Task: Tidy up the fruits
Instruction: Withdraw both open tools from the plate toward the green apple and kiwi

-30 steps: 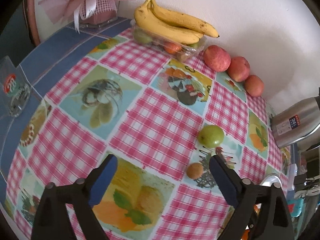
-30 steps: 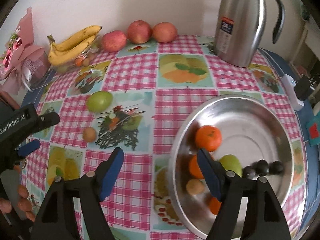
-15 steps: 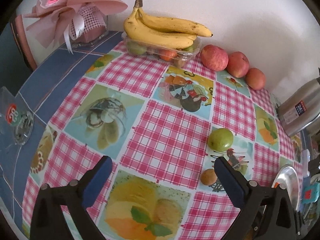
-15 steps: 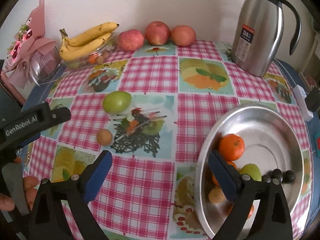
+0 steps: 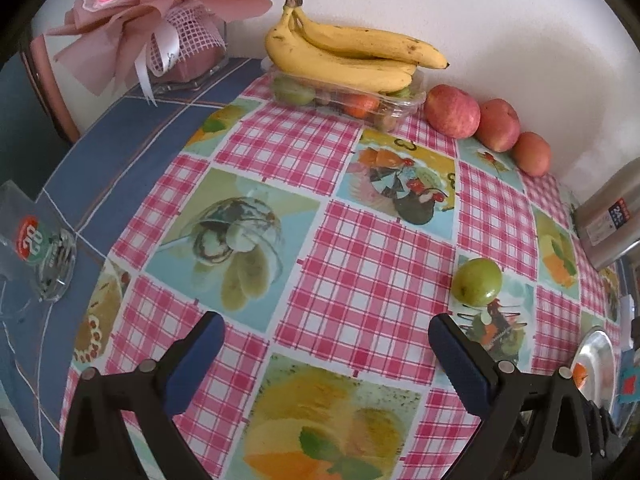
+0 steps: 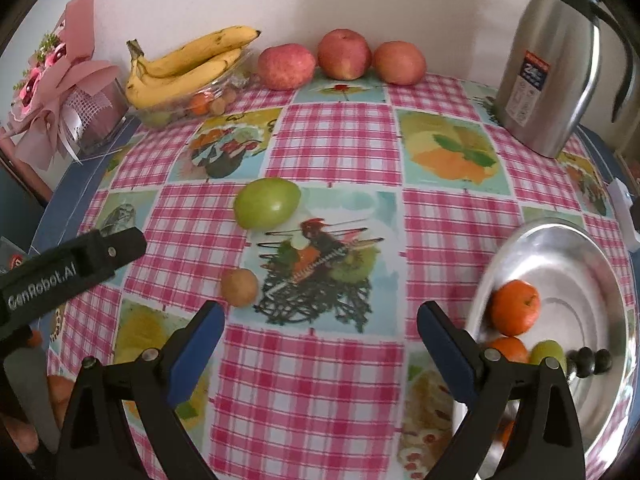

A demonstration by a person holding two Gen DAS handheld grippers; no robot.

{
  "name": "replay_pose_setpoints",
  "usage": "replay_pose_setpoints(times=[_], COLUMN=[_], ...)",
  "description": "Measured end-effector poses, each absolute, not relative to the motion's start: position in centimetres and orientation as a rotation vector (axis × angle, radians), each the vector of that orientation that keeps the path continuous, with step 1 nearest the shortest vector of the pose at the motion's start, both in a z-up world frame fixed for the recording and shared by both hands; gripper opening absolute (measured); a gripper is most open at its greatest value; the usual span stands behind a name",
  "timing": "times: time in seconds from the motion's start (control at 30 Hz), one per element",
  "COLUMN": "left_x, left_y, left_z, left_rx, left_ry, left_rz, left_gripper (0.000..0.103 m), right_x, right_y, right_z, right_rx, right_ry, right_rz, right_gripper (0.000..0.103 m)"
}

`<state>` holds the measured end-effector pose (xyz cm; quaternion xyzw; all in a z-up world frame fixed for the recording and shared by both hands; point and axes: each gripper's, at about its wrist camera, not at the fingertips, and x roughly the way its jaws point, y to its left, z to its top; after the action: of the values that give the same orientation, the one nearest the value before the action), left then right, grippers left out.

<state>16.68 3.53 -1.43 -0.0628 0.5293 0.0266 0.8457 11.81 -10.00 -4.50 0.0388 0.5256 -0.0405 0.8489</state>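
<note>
A green fruit (image 6: 267, 208), smooth and round, lies out on the checked tablecloth (image 6: 340, 144), apart from the rest. A small brown fruit (image 6: 239, 287) sits near it, closer to the cloth's near edge. Along the far edge by the wall stand three red apples (image 6: 344, 59) in a row, touching. Beside them, toward the far left corner, a bunch of yellow bananas (image 6: 188, 66) rests on a clear tray (image 5: 400, 104) of small mixed fruit. At the right edge a steel bowl (image 6: 592, 256) holds oranges (image 6: 515, 307), a small green fruit (image 6: 548, 354) and dark round ones (image 6: 590, 361)
</note>
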Motion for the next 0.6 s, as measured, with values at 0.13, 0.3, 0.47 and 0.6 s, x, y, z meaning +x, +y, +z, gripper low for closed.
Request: replay_pose_setpoints(times=[0.13, 0.3, 0.47, 0.6], left_x=[17.0, 17.2, 17.2, 17.2], left_y=[4.0, 5.4, 6.7, 7.5], left_z=[-1.7, -3.0, -3.8, -4.1], left_rx=[-0.127, -0.175, -0.215, -0.252], left_ry=[1.12, 1.156, 1.173, 1.177], left_rz=[0.069, 0.098, 0.131, 0.14], left_gripper=[0.103, 0.103, 0.103, 0.103], right_x=[12.8, 13.9, 14.7, 15.0], right_y=[-8.6, -6.8, -5.7, -5.3], right_z=[-5.5, -6.7, -8.1, -8.5], right_rx=[0.066, 0.031, 0.019, -0.009], right_ry=[1.133, 1.157, 1.195, 1.189], right_rz=[-0.069, -0.049, -0.042, -0.049], right_gripper=[0.097, 0.097, 0.097, 0.097])
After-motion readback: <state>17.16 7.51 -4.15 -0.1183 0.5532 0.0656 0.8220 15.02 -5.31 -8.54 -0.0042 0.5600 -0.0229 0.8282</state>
